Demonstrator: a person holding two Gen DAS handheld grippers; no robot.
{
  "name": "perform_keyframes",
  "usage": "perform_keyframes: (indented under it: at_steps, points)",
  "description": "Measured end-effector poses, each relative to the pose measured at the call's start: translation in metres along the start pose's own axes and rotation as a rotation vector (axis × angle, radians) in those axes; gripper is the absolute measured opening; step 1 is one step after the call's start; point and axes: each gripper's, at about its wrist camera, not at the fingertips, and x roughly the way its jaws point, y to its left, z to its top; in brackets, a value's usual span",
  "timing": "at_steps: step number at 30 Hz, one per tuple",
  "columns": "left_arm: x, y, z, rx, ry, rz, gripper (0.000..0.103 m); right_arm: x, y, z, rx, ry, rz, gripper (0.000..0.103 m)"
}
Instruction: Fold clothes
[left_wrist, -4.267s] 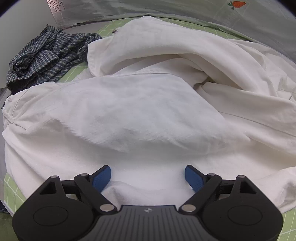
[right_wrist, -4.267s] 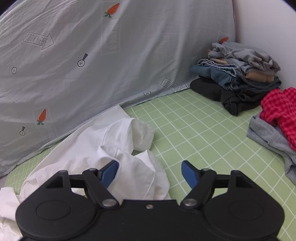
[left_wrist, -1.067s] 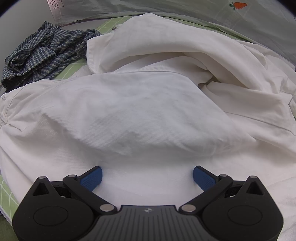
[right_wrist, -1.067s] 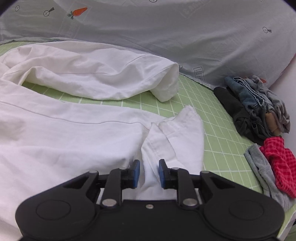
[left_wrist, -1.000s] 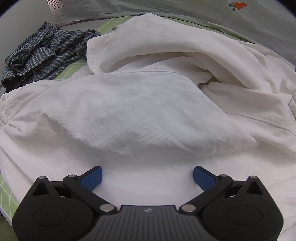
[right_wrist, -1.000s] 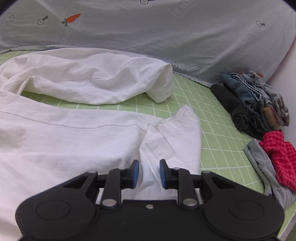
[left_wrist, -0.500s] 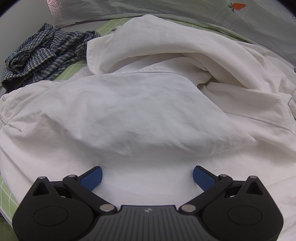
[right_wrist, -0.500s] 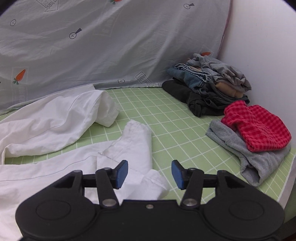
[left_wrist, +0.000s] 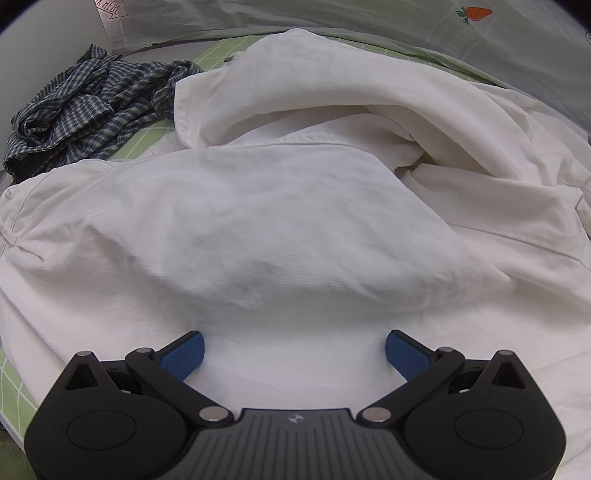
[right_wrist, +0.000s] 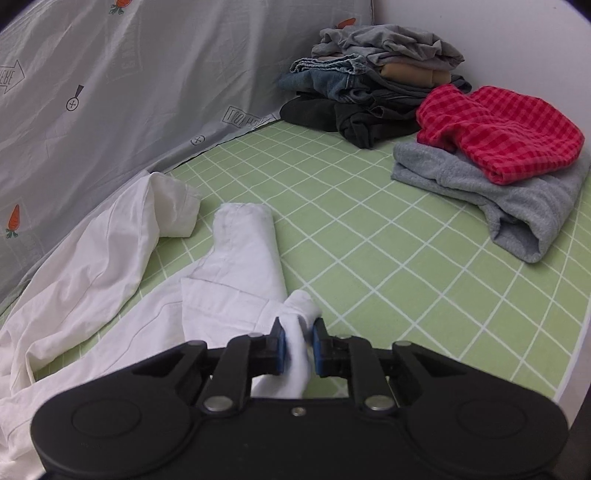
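Both wrist views look low and close across one white garment (left_wrist: 258, 221).

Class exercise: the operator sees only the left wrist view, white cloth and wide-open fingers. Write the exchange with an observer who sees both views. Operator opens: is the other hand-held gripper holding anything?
Observer: Yes. The right hand-held gripper is shut on a bunch of the white garment.
Operator: What lies beyond it?
Observer: A folded pile in the far corner.
Operator: Anything nearer?
Observer: A red checked piece lies on a grey one.
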Motion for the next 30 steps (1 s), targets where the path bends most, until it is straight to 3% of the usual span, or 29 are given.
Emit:
perform_keyframes:
  at_steps: [2, 7, 11, 13, 19, 22, 24, 30]
  points:
    - [0.000, 0.000, 0.000, -0.001, -0.001, 0.001, 0.103, 0.001, -0.011, 0.001, -0.068, -0.045, -0.144, 0.013]
    - [0.001, 0.000, 0.000, -0.005, -0.001, 0.003, 0.103, 0.023, -0.053, -0.022, -0.224, 0.037, -0.376, 0.013]
    - [0.000, 0.000, 0.000, -0.008, 0.000, 0.005, 0.103, 0.022, -0.056, -0.039, -0.300, 0.057, -0.420, 0.015]
    - [0.001, 0.000, 0.000, -0.010, 0.001, 0.005, 0.103, 0.021, -0.052, -0.041, -0.326, 0.054, -0.443, 0.023]
    - [0.004, -0.003, 0.001, -0.009, 0.014, 0.004, 0.103, 0.015, -0.046, -0.017, -0.258, -0.005, -0.423, 0.077]
    - [0.002, -0.002, 0.003, -0.016, 0.031, 0.000, 0.103, 0.011, -0.030, -0.007, -0.283, -0.037, -0.385, 0.093]
    - [-0.004, 0.005, 0.005, -0.051, 0.010, -0.008, 0.103, 0.011, -0.017, -0.003, -0.314, -0.040, -0.338, 0.100]
    - [-0.030, 0.040, 0.027, -0.182, -0.078, -0.018, 0.103, 0.020, 0.039, 0.010, -0.392, -0.045, -0.146, 0.102]
